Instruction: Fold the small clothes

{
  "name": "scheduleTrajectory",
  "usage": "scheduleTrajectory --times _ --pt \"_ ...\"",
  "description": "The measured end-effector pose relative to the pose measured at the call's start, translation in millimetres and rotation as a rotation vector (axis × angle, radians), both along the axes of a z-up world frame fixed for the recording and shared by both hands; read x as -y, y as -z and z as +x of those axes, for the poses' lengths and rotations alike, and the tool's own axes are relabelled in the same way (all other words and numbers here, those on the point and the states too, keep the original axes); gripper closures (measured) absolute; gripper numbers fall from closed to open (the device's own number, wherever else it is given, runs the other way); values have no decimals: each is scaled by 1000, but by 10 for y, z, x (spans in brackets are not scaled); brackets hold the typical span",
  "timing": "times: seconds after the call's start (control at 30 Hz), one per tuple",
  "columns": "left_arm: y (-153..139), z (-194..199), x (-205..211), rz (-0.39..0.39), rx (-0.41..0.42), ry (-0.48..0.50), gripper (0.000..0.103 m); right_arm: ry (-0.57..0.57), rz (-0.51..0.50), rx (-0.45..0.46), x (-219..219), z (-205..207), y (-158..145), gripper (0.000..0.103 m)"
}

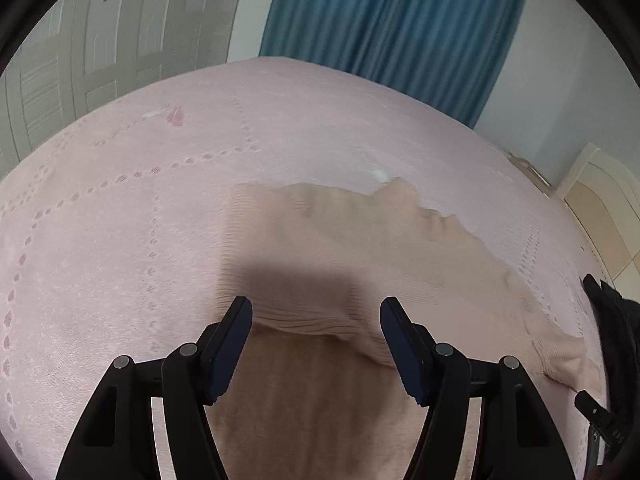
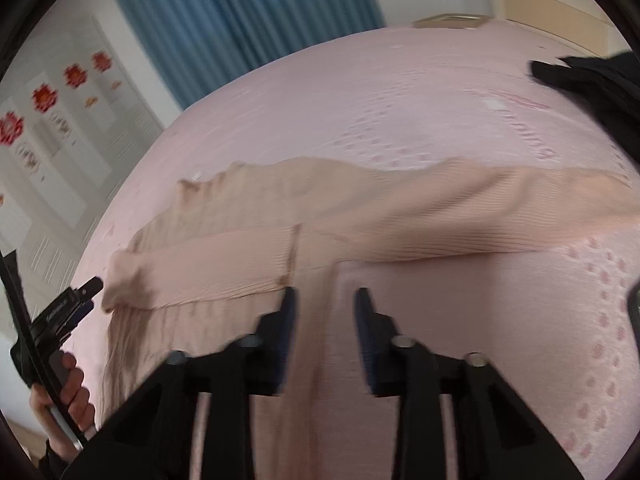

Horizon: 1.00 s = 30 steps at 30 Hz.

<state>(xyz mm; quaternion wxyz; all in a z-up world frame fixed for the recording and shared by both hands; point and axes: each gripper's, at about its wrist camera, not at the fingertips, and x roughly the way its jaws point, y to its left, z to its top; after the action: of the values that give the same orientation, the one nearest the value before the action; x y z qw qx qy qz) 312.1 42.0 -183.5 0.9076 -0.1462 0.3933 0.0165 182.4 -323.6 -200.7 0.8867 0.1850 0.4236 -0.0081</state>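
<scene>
- A bed fills the view, spread with a pale pink bedspread (image 1: 120, 208) patterned in dotted lines of small darker pink marks.
- Behind it hangs a blue curtain (image 1: 400, 20) in long vertical folds.
- Left of the curtain, a white panelled wardrobe (image 1: 100, 40) with small floral motifs near the top.
- From the right wrist view, red flower decorations (image 2: 44, 98) dot those white doors.
- Cream and tan furniture (image 1: 604, 200) stands at the bed's right side, against a pale wall.
</scene>
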Motion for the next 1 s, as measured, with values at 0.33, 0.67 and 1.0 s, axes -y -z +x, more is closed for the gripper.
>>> scheduleTrajectory --times 0.33,0.67,1.0 --pt "252 106 -269 -5 -37 61 38 -34 94 -40 -384 468 274 75" --pt "365 194 -608 -64 -41 4 36 10 150 -114 -358 846 534 97" --pt "442 280 -633 -121 -56 -21 36 37 83 94 6 517 125 98"
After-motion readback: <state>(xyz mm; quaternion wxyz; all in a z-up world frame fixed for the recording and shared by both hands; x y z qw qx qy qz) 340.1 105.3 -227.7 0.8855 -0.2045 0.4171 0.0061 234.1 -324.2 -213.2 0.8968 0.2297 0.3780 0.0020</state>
